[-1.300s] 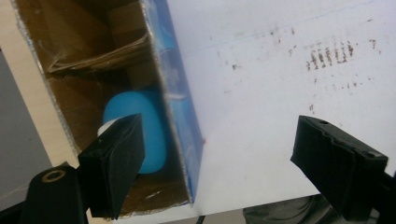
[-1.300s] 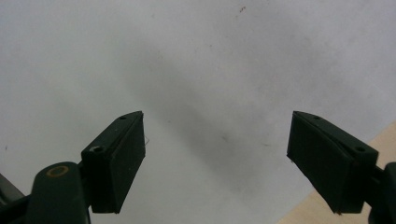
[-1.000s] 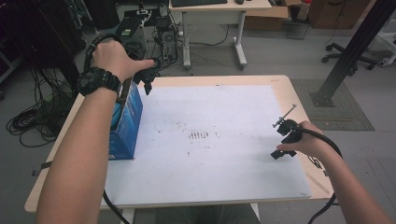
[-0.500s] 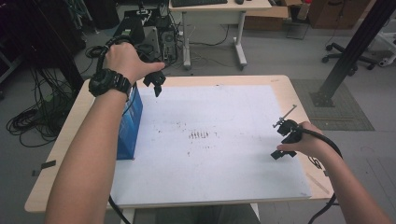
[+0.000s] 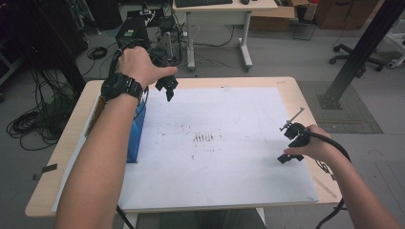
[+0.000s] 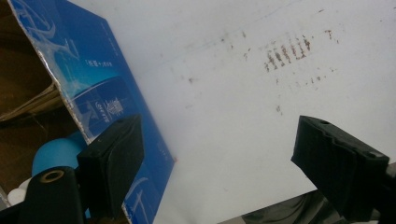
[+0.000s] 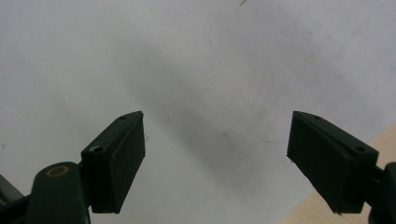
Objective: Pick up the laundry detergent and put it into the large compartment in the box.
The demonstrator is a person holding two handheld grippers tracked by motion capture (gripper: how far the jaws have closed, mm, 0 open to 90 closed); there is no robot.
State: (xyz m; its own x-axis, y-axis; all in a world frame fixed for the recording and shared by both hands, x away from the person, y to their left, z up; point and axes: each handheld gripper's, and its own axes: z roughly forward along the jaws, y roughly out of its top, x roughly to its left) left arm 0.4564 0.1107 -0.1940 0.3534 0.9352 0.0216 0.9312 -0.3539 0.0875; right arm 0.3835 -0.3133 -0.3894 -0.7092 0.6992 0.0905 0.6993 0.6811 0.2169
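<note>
A blue carton (image 5: 136,128) stands along the left side of the white sheet (image 5: 224,157), its top open. My left gripper (image 5: 167,88) hangs in the air over the sheet's far left corner, just past the carton, open and holding nothing. In the left gripper view the wide-apart jaws of the left gripper (image 6: 219,135) frame the carton's blue wall (image 6: 93,79), with a blue ball (image 6: 55,151) inside it. My right gripper (image 5: 287,143) rests low near the sheet's right edge. It is open, and bare sheet lies between the jaws of the right gripper (image 7: 215,128).
Brown smudges (image 5: 204,138) mark the sheet's middle. The wooden table (image 5: 71,157) ends close to the sheet on each side; its edge (image 7: 327,210) shows by the right jaw. Cables, a desk (image 5: 219,9) and a black post (image 5: 363,47) stand beyond the table.
My left hand has carried its gripper to the right and slightly forward, from over the carton's far end out over the sheet's corner. The right gripper has stayed put.
</note>
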